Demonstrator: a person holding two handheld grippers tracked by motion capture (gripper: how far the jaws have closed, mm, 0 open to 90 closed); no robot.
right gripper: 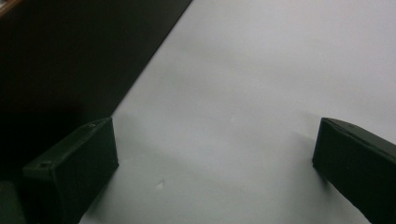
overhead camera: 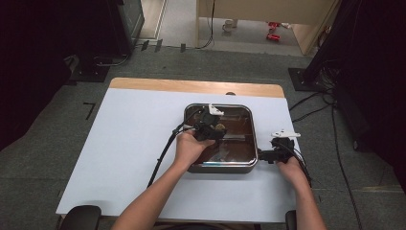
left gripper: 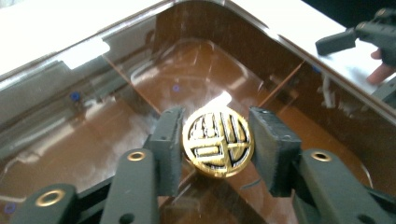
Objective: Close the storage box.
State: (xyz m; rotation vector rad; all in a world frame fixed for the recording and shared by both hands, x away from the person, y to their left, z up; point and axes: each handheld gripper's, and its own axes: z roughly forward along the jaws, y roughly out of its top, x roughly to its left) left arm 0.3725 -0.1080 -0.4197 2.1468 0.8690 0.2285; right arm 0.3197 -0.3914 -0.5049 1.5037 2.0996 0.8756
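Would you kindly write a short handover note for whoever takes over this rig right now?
Left hand-held gripper: inside the square metal tray, with the round gold medallion between its pads. The left pad touches the rim; a thin gap may remain at the right pad, so check the grip.
Right hand-held gripper: open and empty, over the white table cover, just outside the tray's right wall.
Done: the medallion has been reached and bracketed inside the tray.
Left: probably confirm the hold and lift the medallion clear of the tray. The right hand-held gripper could steady the tray if it slides.
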